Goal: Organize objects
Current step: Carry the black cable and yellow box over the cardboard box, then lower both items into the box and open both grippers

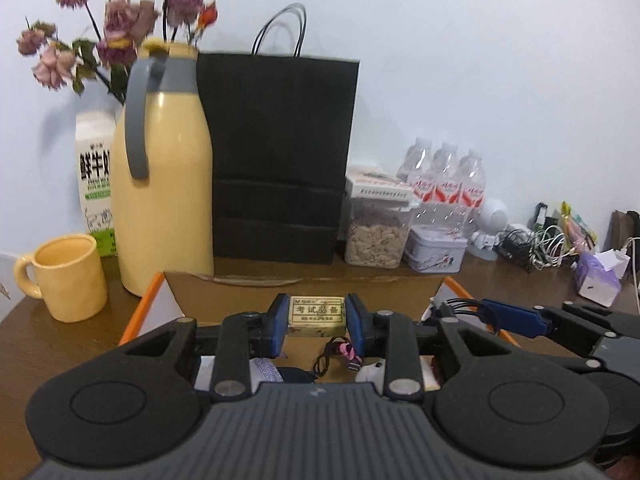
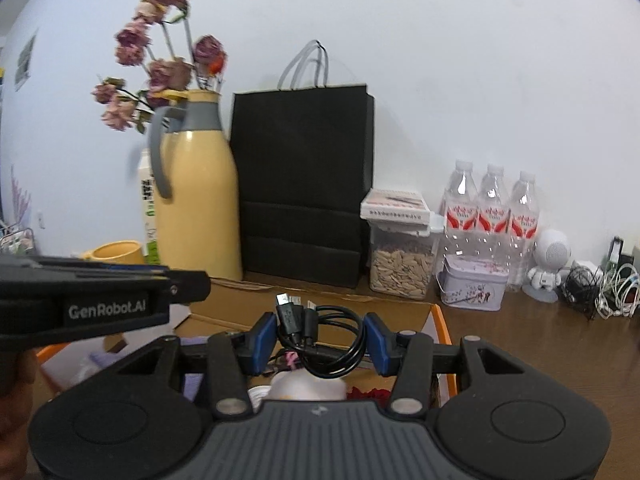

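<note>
A small yellowish eraser [image 1: 317, 317] with printed characters on its label sits crosswise between the blue pads [image 1: 277, 320] of the left gripper [image 1: 316, 322], which is clamped on its two short ends and holds it in the air above an open cardboard box [image 1: 304, 284] with orange-edged flaps. The right gripper [image 2: 320, 338] is closed on a coiled black cable [image 2: 320, 332], the loop squeezed between its blue pads [image 2: 378, 342] and the plugs sticking up on the left side of the bundle. Below both grippers the box holds a jumble: a dark cord with a pink tie [image 1: 340, 350], something white and something purple, too hidden to name. In the left wrist view the right gripper shows to the right of the eraser, side-on, with cable strands poking from its tip. In the right wrist view the left gripper's body comes in from the left, side-on, and crosses a yellow mug [image 1: 66, 278]. Beyond the box, ahead of the grippers on the brown table [image 2: 520, 340], stand a yellow thermos jug [image 1: 166, 168] with a grey handle, a milk carton [image 1: 94, 184] and dried flowers [image 1: 120, 28] behind it. A black paper bag [image 1: 280, 152] stands straight ahead. To its right are a clear jar of seeds [image 2: 402, 260], a patterned tin [image 2: 472, 286], three water bottles [image 2: 494, 208], a small white robot figure [image 2: 550, 260] and a tangle of cables [image 2: 604, 284].
</note>
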`<state>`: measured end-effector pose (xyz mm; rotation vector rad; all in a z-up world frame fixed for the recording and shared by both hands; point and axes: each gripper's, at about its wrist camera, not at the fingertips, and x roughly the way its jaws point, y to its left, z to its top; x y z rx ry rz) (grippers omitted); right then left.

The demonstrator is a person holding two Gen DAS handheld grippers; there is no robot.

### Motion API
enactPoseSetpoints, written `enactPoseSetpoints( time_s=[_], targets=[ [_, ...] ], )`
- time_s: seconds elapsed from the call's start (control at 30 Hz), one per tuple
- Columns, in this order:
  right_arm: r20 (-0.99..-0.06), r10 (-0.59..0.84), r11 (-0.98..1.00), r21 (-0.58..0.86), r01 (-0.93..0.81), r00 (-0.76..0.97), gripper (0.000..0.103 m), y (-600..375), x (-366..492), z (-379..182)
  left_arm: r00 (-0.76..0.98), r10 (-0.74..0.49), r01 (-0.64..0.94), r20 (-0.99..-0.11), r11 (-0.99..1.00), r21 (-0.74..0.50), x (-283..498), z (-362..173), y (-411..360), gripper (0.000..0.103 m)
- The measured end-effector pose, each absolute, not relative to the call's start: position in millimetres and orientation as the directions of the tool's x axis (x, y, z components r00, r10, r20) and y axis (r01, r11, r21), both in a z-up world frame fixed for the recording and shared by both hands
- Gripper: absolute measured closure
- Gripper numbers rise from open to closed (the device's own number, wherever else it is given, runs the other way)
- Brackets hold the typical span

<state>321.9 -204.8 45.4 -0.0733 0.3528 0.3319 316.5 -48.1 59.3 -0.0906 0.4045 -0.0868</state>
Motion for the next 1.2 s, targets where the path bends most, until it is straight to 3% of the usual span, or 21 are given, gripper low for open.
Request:
enactPoseSetpoints(
  time_s=[0.17, 0.23, 0.3, 0.33, 0.37, 0.4, 0.43, 1.2],
  targets=[
    [-0.389, 0.290, 0.949, 0.000, -0.315, 0.875, 0.057, -210.3, 340.1, 29.5, 0.901, -0.100, 0.062, -0.421, 0.993, -0.103, 330.8, 48.9, -45.4, 0.072],
    [-0.410, 0.282, 0.951, -0.001, -0.310, 0.867, 0.056, -211.9, 346.2, 23.4, 0.900, -0.090, 0.051, -0.426, 0.994, -0.101, 332.4, 46.2, -43.8, 0.066],
    [-0.431, 0.282, 0.950, 0.001, -0.312, 0.857, 0.054, -213.3, 350.0, 19.4, 0.902, -0.080, 0.040, -0.425, 0.994, -0.102, 332.2, 45.5, -41.7, 0.032],
    [-0.432, 0.281, 0.951, 0.002, -0.311, 0.857, 0.042, -213.8, 350.3, 18.4, 0.906, -0.072, 0.032, -0.418, 0.994, -0.102, 332.0, 46.3, -40.8, 0.020],
    [-0.432, 0.279, 0.951, 0.004, -0.308, 0.858, 0.031, -214.5, 349.6, 18.5, 0.910, -0.063, 0.023, -0.411, 0.995, -0.101, 331.1, 46.8, -40.1, 0.000],
    [-0.429, 0.279, 0.952, 0.008, -0.306, 0.859, 0.007, -215.8, 349.0, 19.0, 0.916, -0.050, 0.011, -0.398, 0.995, -0.100, 329.5, 47.5, -39.3, 0.000],
    [-0.425, 0.280, 0.953, 0.012, -0.303, 0.861, 0.000, -217.0, 347.7, 19.8, 0.917, -0.044, 0.004, -0.398, 0.995, -0.100, 329.1, 48.0, -38.5, 0.000],
    [-0.355, 0.262, 0.959, -0.009, -0.283, 0.898, 0.000, -220.7, 301.3, 38.6, 0.928, 0.010, -0.046, -0.372, 0.995, -0.087, 273.2, 68.0, -14.4, 0.000]
  ],
)
